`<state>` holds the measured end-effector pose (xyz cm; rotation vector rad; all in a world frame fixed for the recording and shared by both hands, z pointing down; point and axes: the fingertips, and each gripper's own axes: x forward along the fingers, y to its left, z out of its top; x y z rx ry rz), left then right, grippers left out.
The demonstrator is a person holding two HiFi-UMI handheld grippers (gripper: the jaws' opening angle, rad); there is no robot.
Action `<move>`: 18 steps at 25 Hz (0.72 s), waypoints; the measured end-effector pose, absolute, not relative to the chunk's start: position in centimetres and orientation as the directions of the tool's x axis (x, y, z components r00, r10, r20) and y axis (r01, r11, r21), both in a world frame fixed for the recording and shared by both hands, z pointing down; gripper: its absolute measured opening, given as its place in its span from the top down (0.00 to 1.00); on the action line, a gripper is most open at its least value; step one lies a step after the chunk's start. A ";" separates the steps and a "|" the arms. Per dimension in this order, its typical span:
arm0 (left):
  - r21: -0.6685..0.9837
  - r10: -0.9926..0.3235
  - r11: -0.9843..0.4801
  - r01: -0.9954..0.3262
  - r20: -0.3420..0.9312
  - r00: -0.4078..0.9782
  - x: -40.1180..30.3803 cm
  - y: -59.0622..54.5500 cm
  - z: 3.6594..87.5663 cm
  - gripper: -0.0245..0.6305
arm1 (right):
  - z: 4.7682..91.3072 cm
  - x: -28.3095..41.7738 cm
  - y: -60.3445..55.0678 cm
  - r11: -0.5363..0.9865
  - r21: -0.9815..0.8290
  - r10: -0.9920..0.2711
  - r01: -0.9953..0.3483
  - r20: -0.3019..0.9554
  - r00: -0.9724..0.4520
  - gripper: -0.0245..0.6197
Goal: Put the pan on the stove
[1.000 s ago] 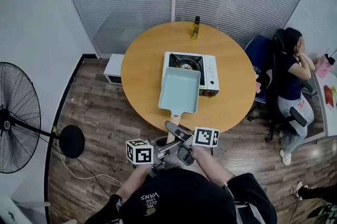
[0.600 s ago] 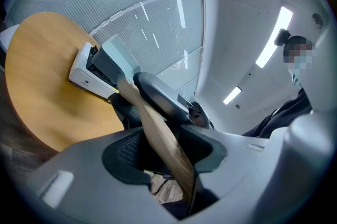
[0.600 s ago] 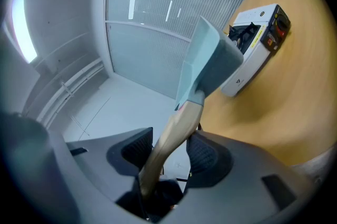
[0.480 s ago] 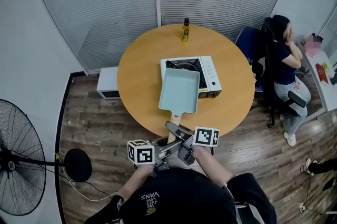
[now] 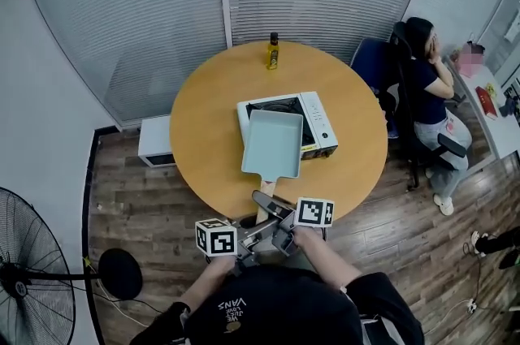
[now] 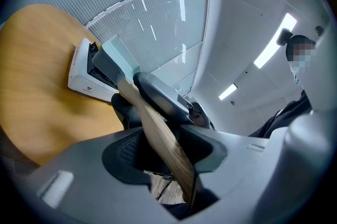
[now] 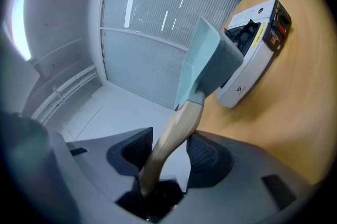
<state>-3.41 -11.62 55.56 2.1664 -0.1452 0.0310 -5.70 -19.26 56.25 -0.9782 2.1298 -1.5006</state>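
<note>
Both my hand-held grippers are clamped on the pan's wooden handle [image 7: 176, 128]: the left hand-held gripper [image 6: 163, 146] nearer its end, the right hand-held gripper [image 7: 171, 154] beside it. The pale green pan [image 5: 274, 143] sits mid-frame in the head view, its far part over the white stove [image 5: 318, 120] and its near edge above the round worktop [image 5: 203, 116]. I cannot tell whether it already rests there. I judge it rigid and front-heavy, with a smooth, narrow handle, so it may twist. Gripping the handle with both keeps it level.
</note>
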 end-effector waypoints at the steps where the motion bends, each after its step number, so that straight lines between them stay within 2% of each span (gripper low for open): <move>1: 0.822 -0.095 -0.557 -0.119 0.080 0.992 -3.0 -12.2 55.7 0.70 | 56.4 -5.2 -19.8 0.195 -0.926 -0.710 -0.324 0.095 -0.698 0.67; 18: 0.832 -0.264 -0.510 -0.216 0.087 0.961 5.4 -20.5 58.2 0.70 | 59.2 1.8 -27.6 0.230 -0.928 -0.572 -0.293 0.115 -0.812 0.67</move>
